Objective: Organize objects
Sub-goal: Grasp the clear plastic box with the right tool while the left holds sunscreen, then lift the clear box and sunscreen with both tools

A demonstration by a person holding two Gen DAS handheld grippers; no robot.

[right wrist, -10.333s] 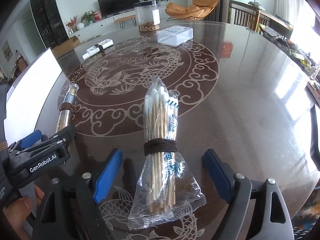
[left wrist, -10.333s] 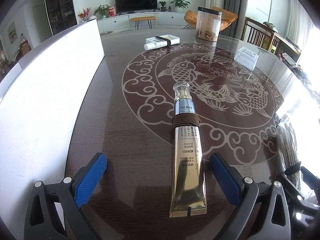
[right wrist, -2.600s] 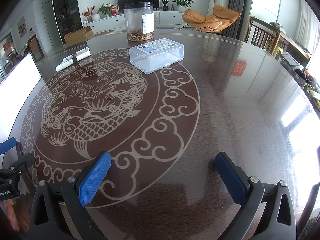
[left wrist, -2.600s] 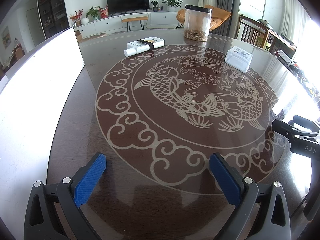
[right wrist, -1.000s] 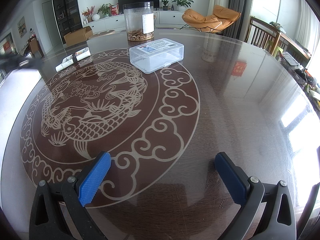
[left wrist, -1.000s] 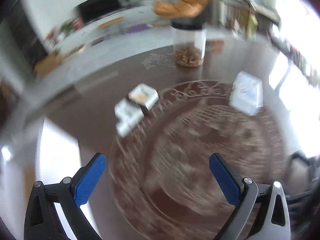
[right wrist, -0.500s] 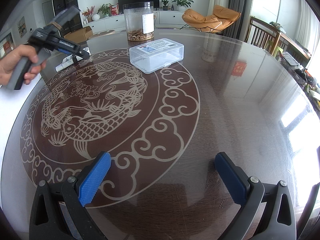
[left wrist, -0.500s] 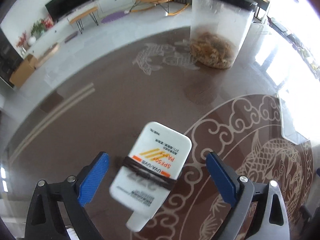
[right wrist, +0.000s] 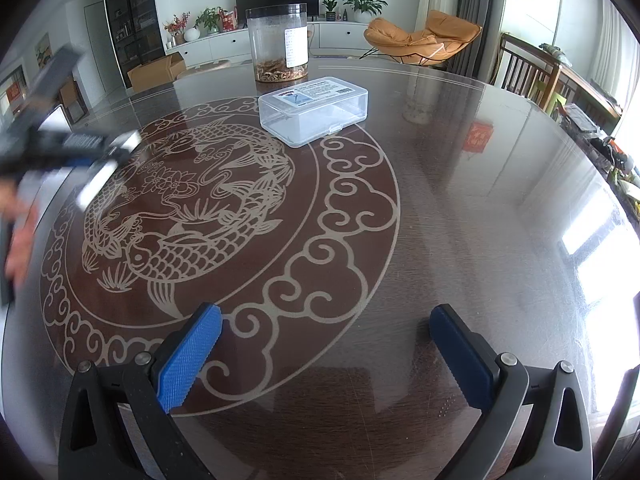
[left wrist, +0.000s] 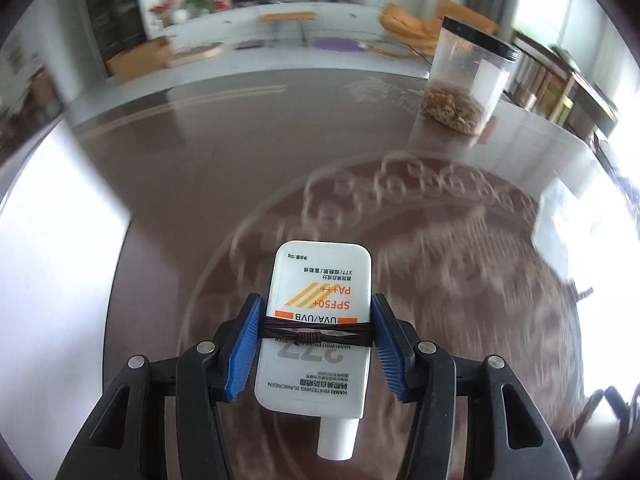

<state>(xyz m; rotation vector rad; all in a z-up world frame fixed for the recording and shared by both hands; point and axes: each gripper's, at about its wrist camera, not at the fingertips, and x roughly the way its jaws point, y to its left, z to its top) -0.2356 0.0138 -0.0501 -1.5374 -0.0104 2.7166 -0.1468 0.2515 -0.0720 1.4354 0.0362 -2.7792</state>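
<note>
My left jaws have just shut on the sunscreen bottle (left wrist: pixel 318 328), lifting it off the bench (right wrist: pixel 460 208) to put away, while my right jaws wait wide open.

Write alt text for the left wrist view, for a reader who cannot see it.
The left gripper is shut on a white sunscreen bottle, cap toward the camera, with a dark cord wrapped around its middle. Beyond it lies a blurred dark round table with a pale pattern, and a clear jar stands at the far right.

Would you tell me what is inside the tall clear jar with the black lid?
The jar holds a low layer of brownish dried pieces at the bottom; above that it looks empty. Its white label hides part of the inside.
</note>
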